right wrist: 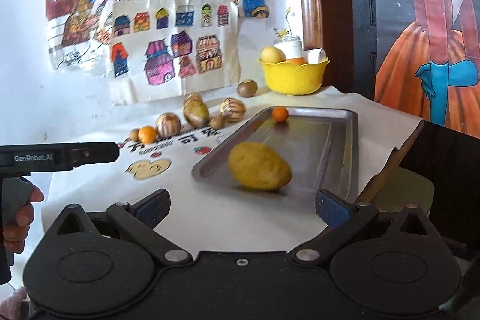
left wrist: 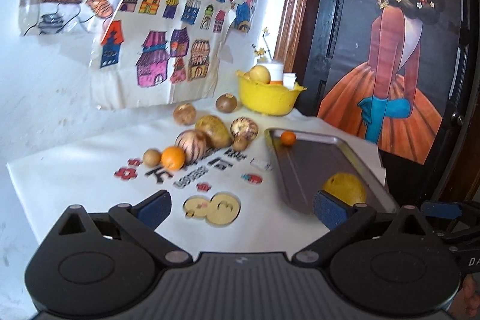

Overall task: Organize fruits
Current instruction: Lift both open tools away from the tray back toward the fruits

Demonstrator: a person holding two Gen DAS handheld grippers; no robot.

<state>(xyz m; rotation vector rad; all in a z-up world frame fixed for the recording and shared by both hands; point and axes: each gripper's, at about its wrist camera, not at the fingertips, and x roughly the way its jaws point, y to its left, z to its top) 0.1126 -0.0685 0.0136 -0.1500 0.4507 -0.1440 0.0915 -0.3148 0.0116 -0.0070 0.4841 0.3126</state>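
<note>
Both our jaws stand spread and empty. The loose fruit cluster lies nearer our left gripper, toward the table's far-left edge, left of the tray.

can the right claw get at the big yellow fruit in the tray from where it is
Probably yes. The right claw is open and empty, and the big yellow fruit lies just ahead of it in the metal tray, near the close end, with nothing between them.

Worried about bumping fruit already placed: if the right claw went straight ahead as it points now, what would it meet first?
Most likely the big yellow fruit lying in the metal tray, which sits dead ahead of the open right claw. Depth is uncertain; the tray's near rim might come first.
</note>
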